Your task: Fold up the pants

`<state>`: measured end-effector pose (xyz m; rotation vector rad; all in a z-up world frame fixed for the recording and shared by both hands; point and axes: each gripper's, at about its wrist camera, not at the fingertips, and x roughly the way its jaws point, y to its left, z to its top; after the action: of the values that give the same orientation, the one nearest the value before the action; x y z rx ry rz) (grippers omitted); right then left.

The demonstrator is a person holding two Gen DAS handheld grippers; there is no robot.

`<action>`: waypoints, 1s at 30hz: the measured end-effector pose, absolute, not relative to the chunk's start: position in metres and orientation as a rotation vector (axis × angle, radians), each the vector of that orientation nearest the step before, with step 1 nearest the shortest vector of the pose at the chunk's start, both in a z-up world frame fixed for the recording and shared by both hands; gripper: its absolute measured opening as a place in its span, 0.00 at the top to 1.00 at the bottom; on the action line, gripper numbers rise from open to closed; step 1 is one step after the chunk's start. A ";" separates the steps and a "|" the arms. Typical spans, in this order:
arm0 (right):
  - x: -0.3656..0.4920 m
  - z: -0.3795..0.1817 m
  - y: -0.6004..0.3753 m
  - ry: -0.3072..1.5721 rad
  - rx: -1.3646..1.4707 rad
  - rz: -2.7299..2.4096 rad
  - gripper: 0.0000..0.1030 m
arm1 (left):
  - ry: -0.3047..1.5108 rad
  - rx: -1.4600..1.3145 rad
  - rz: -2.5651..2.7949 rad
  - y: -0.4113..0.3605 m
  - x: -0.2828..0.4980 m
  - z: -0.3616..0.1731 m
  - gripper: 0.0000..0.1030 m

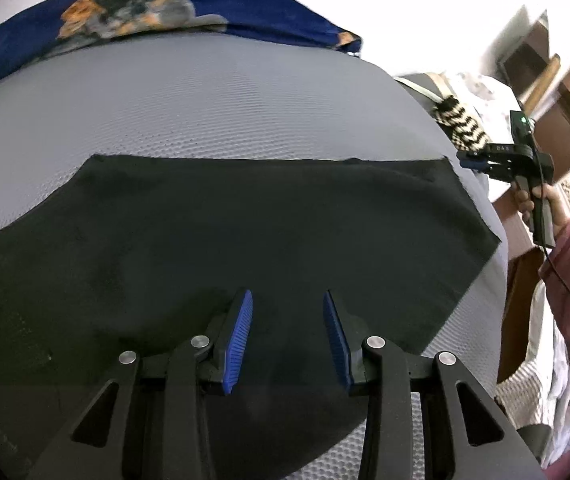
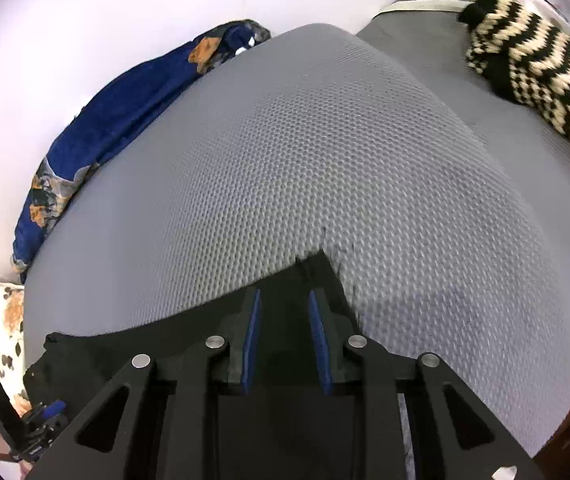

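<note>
Left gripper hangs low over the black pants, its two blue pads spread wide with only dark cloth showing in the gap and nothing pinched between them. The pants lie directly under and ahead of it, spread flat on a grey mat, their long axis running left to right across the view, with a straight far edge and a squared corner at far right.

Right gripper is parted too, somewhat less widely, and grips nothing. It sits over that same corner of the pants, the pointed tip of cloth poking out just past its fingertips onto the mat. In the left view, the right gripper shows just beside the right corner, held by a hand in a pink sleeve.

As a judgement: the right gripper is the nearer one to a graspable corner, while the left is over the middle of the cloth, so the next fold likely turns on bringing one end across the long axis.

Beyond the mat lie a blue cloth with orange patches and a black-and-cream knit. Small white lettering on the right gripper's body is too blurred to read; no other writing shows
</note>
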<state>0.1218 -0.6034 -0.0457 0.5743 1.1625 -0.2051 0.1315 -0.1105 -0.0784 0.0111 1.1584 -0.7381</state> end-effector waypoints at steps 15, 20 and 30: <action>0.157 -0.078 -0.615 1.240 0.535 -0.173 0.77 | 1.211 -0.021 -0.677 -0.101 0.138 -0.091 0.63; 0.151 -0.074 -0.609 1.247 0.530 -0.119 0.93 | 1.220 -0.032 -0.673 -0.102 0.140 -0.094 0.63; 0.117 -0.024 -0.593 1.027 0.410 -0.302 0.99 | 1.210 -0.038 -0.672 -0.098 0.138 -0.094 0.63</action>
<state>0.1166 -0.5926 -0.0243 0.4105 1.0275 -0.3025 0.1376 -0.0982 -0.0943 -0.0383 1.2098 -0.6721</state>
